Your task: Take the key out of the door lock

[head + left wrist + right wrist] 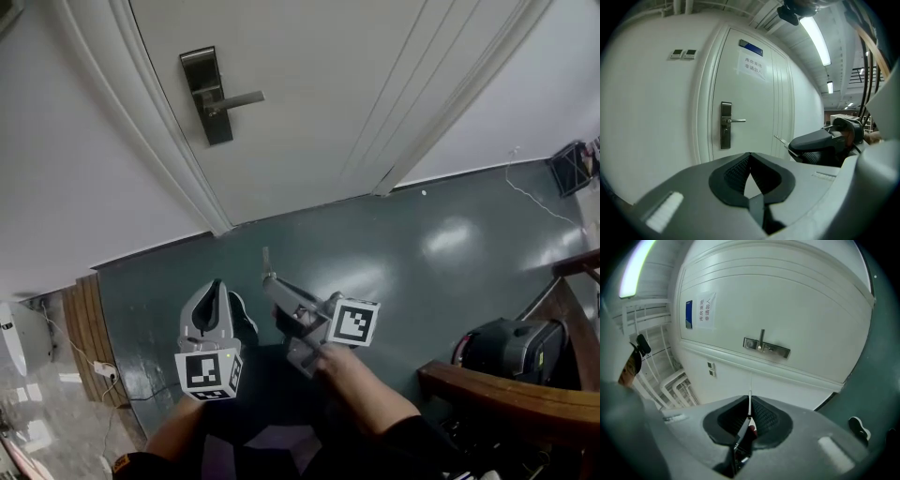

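The white door [319, 84] carries a dark metal lock plate [208, 94] with a lever handle [239, 98]; I see no key in it. My right gripper [269, 278] is low over the floor, well away from the door, shut on a thin metal key [266, 258] whose blade sticks out past the tips. In the right gripper view the key [750, 392] points toward the lock plate [766, 348]. My left gripper [217, 283] hangs beside the right one, shut on nothing. The left gripper view shows the lock plate [725, 125] far ahead and the key [780, 139].
A paper sign [752, 65] is stuck on the door, and wall switches [683, 54] are left of the frame. On the green floor [450, 234] stand a black bag [511, 349] and a wooden rail [506, 389] at the right. A power strip [101, 370] lies at the left.
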